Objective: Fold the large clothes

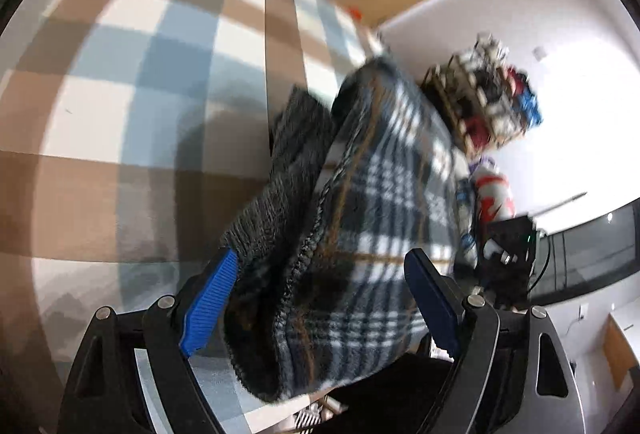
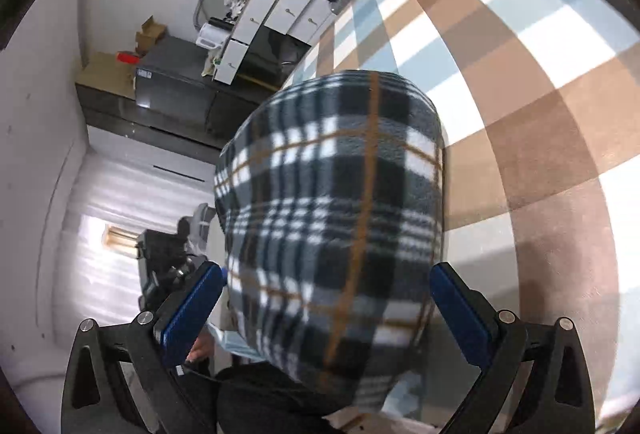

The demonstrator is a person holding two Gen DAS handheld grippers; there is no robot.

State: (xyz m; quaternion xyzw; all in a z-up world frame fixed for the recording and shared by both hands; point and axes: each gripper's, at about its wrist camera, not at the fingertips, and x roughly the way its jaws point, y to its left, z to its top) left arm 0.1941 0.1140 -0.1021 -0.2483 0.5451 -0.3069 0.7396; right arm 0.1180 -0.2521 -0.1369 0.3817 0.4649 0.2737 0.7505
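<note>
Both grippers, left (image 1: 320, 298) and right (image 2: 326, 308), hold the folded plaid garment (image 2: 332, 202) wide (bulky bundle). Set it flat on the checked floor (image 2: 520, 74), edges level.

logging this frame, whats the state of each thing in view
plaid garment: bunched, lifted off the checked carpet, held at both ends
left gripper: wide, garment fills the gap between its fingers
right gripper: wide, garment fills the gap
checked carpet: flat, bare where visible
</note>
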